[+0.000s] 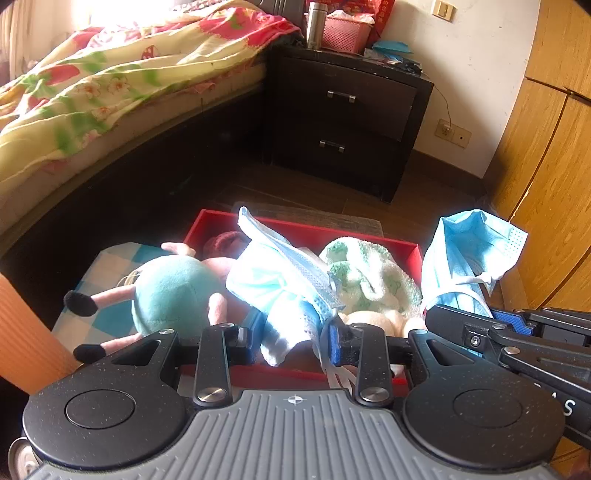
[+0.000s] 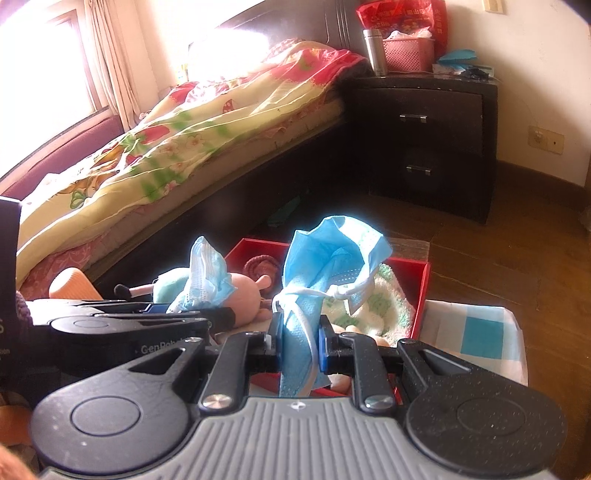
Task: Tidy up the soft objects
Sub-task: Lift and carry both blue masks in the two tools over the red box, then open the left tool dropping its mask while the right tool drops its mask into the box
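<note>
My left gripper (image 1: 295,334) is shut on a crumpled pale blue face mask (image 1: 273,280), held above the near side of a red box (image 1: 306,227). To its right, my right gripper (image 1: 458,306) grips a second blue mask (image 1: 469,254). In the right wrist view that gripper (image 2: 301,347) is shut on its mask (image 2: 325,266), ear loops dangling, over the red box (image 2: 423,291). The left gripper (image 2: 173,308) and its mask (image 2: 207,273) show at the left. Inside the box lie a teal and pink plush toy (image 1: 166,291), a green-and-white towel (image 1: 365,277) and a maroon knitted piece (image 1: 225,240).
A bed with a floral quilt (image 1: 92,96) runs along the left. A dark nightstand (image 1: 347,114) stands behind the box, with a steel flask (image 1: 314,26) and a pink basket (image 1: 345,33) on top. A wooden wardrobe (image 1: 543,166) is on the right, and an orange cylinder (image 1: 26,339) at near left. A blue checked cloth (image 2: 480,332) lies under the box.
</note>
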`<state>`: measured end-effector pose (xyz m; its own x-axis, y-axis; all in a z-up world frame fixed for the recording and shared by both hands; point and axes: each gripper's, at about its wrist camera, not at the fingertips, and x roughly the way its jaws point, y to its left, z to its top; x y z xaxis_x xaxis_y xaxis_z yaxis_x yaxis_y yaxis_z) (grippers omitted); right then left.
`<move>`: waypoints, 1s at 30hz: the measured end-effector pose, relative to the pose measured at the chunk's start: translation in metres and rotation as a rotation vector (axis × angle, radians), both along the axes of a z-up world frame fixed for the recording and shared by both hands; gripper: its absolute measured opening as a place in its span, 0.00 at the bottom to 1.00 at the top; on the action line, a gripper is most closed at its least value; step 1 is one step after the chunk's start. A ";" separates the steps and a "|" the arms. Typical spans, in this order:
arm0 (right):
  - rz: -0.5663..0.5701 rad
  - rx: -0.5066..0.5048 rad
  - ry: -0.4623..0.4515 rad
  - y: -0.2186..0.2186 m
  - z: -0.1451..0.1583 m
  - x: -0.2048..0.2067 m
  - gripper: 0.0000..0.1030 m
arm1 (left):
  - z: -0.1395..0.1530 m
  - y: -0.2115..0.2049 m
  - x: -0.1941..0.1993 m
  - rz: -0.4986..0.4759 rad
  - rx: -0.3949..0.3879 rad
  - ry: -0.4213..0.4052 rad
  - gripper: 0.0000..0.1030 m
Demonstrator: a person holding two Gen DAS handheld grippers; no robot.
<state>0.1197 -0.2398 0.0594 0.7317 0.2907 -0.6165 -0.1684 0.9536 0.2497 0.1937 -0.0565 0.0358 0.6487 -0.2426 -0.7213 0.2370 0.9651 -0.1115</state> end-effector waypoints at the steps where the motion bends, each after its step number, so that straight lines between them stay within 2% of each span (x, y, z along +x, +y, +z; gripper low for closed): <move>1: 0.002 -0.002 0.000 0.000 0.000 0.003 0.00 | -0.001 -0.001 0.002 0.000 -0.001 0.000 0.34; 7: 0.010 -0.021 -0.024 0.003 -0.005 0.023 0.00 | -0.010 -0.004 0.015 0.002 0.007 0.002 0.34; 13: 0.001 -0.001 0.005 -0.003 -0.025 0.046 0.00 | -0.023 -0.005 0.037 0.013 -0.029 0.015 0.35; 17: -0.008 -0.006 0.016 -0.006 -0.037 0.058 0.00 | -0.035 -0.012 0.046 0.003 -0.015 0.021 0.35; 22: -0.020 -0.004 0.019 -0.006 -0.049 0.071 0.00 | -0.036 -0.018 0.049 -0.014 0.005 -0.003 0.41; 25: -0.026 -0.012 0.019 -0.005 -0.054 0.075 0.00 | -0.036 -0.015 0.050 0.001 0.016 -0.017 0.47; 27: -0.043 -0.001 0.026 -0.009 -0.055 0.077 0.07 | -0.035 -0.013 0.050 0.005 0.012 -0.016 0.50; 30: -0.057 0.010 0.026 -0.014 -0.052 0.076 0.12 | -0.032 -0.012 0.049 -0.003 -0.001 -0.011 0.52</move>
